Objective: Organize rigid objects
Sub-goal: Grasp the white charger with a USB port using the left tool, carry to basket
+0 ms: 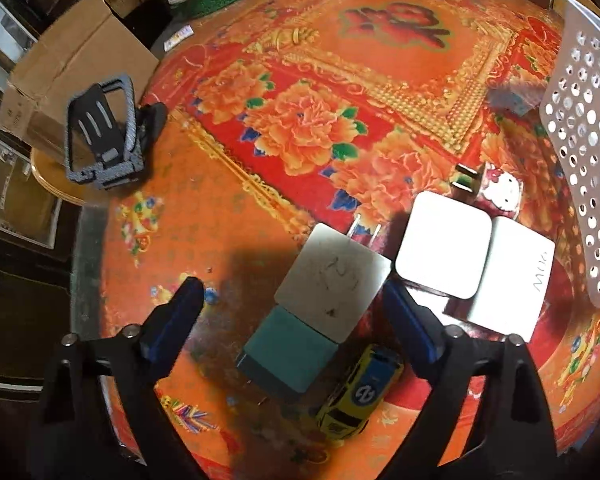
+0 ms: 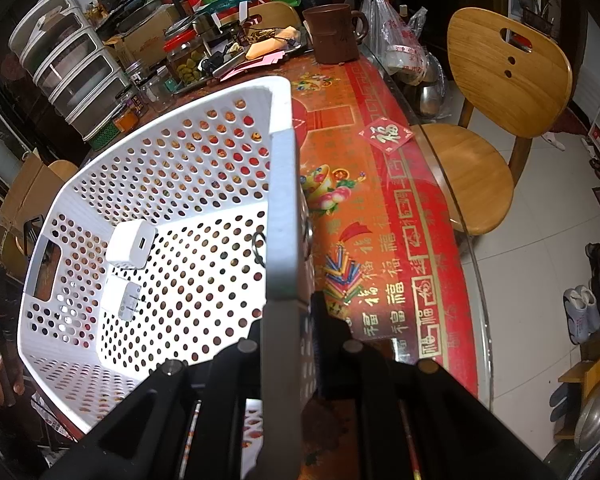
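Note:
My left gripper (image 1: 292, 304) is open, its blue-padded fingers either side of a grey-white charger plug (image 1: 334, 280) that lies on a teal block (image 1: 290, 354). Two more white chargers (image 1: 444, 244) (image 1: 512, 276) lie to its right. A yellow toy car (image 1: 360, 392) sits just below. A black phone stand (image 1: 102, 136) stands at the left table edge. My right gripper (image 2: 288, 320) is shut on the rim of the white perforated basket (image 2: 284, 208), which is tilted. Two white chargers (image 2: 131, 243) (image 2: 126, 298) lie inside it. The basket wall also shows in the left wrist view (image 1: 588, 152).
A Hello Kitty item (image 1: 500, 190) lies beyond the chargers. The table has a red floral cloth (image 1: 340, 100). Jars, a brown mug (image 2: 334, 34) and clutter crowd its far end. A wooden chair (image 2: 496, 120) stands to the right, cardboard boxes (image 1: 72, 68) to the left.

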